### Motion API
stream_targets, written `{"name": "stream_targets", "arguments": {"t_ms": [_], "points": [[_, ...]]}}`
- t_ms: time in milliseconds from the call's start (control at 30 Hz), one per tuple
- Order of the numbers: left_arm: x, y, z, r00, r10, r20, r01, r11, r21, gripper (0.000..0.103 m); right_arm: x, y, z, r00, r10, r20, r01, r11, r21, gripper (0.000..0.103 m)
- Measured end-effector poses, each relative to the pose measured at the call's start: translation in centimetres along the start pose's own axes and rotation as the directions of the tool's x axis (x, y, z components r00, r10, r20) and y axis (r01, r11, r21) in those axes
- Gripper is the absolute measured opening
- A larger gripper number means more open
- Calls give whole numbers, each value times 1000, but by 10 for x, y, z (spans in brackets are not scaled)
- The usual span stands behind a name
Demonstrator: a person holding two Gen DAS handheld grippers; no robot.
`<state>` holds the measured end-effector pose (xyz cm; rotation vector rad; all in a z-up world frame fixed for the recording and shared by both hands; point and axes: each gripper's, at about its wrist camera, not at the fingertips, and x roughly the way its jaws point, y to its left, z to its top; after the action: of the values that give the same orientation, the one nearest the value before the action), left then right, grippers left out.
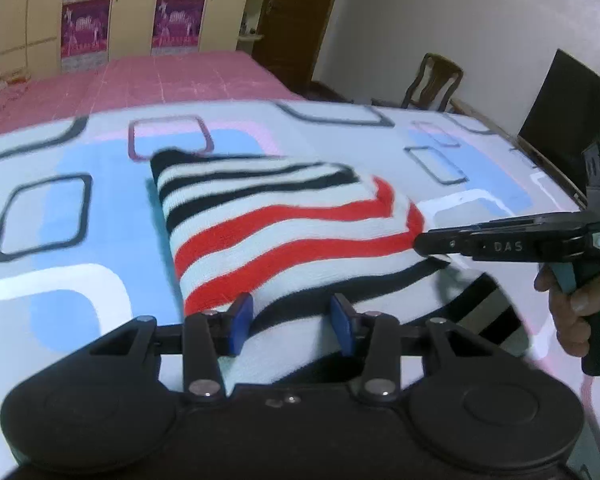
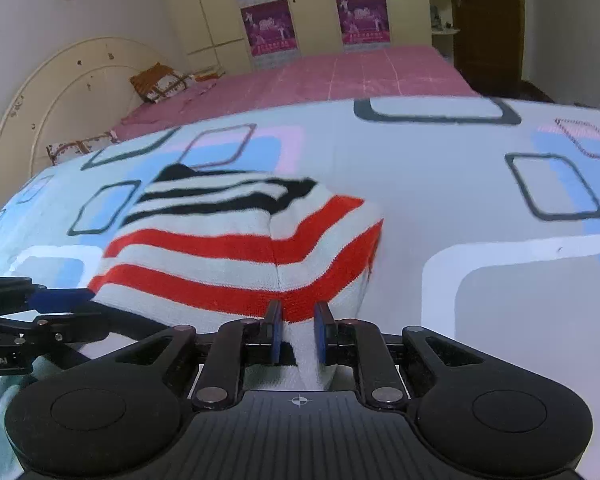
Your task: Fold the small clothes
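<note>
A small knitted garment (image 1: 284, 224) (image 2: 236, 248), white with black and red stripes, lies folded over on a patterned sheet (image 1: 80, 240) (image 2: 440, 184). Its near edge is raised off the sheet. My left gripper (image 1: 292, 322) is shut on a thick fold of that near edge, with fabric filling the gap between its blue pads. My right gripper (image 2: 298, 330) is shut on a white bunch of the same edge, further right. In the left wrist view the right gripper (image 1: 424, 246) comes in side-on at the red stripe. In the right wrist view the left gripper (image 2: 86, 304) shows at the far left.
The sheet covers a raised surface in front of a pink bed (image 1: 160, 80) with pillows (image 2: 160, 82) and a cream headboard (image 2: 60, 92). A wooden chair (image 1: 432, 80) and a dark screen (image 1: 572, 112) stand at the right. A hand (image 1: 572, 308) grips the right tool's handle.
</note>
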<state>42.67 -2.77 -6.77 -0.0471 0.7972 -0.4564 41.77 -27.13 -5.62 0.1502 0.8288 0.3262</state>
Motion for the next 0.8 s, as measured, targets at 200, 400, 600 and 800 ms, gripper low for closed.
{"name": "stream_targets", "arguments": {"t_ms": [200,400,600,800], "points": [[-43,0,-32,998,-54,6,55,997,-59,31,-54,26,-16,995,101,6,-100,989,-107,15],[-43,-3,-53,999,-42,-30,39,994,-98,32,-50,35,-50,997,40,-70,-53,981,-187,15],[-30,-10,-63,997,26,-69,-29,999,-40,33,-40,29,-66,996,-24,-85,3,973,-233,9],[-23,-10,-68,996,53,-65,-55,998,-36,33,-34,8,-74,996,13,-86,-26,989,-149,9]]}}
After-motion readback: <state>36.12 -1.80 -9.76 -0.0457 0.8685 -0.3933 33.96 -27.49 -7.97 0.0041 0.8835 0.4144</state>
